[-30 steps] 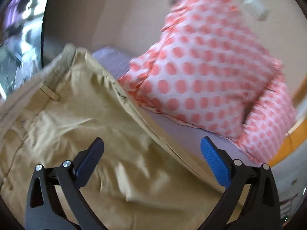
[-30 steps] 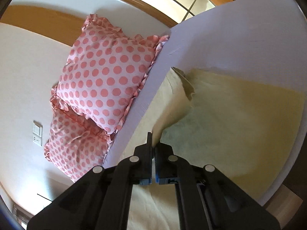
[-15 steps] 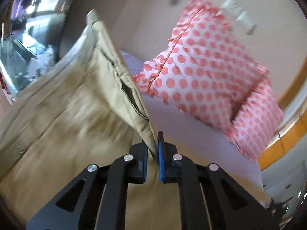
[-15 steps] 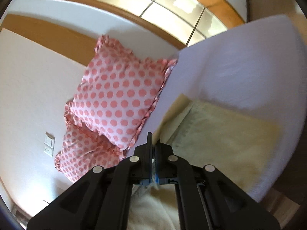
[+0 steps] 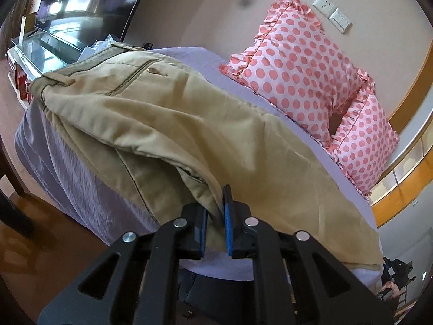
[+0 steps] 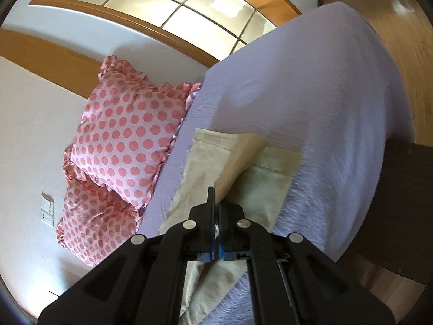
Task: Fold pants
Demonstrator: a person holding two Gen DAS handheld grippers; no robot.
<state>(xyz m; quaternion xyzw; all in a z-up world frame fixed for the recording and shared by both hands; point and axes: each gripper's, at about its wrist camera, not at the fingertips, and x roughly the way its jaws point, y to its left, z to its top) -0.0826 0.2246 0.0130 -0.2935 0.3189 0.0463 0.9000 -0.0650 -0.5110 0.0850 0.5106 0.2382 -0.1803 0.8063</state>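
Tan khaki pants lie across a bed with a lilac sheet. Their waistband and a back pocket show at the upper left of the left wrist view. My left gripper is shut on a fold of the pants near the seat and holds it raised. In the right wrist view the pant legs lie flat on the sheet. My right gripper is shut on a lifted fold of a leg.
Two pink polka-dot pillows lean on the wall at the head of the bed, also in the right wrist view. A glass-topped cabinet stands beyond the bed. A dark wooden frame edges the mattress, with wooden floor beyond.
My left gripper was open a second ago, then shut on the pants and lifted the fabric toward the near edge. My right gripper stayed shut and pulled the leg back along the bed.
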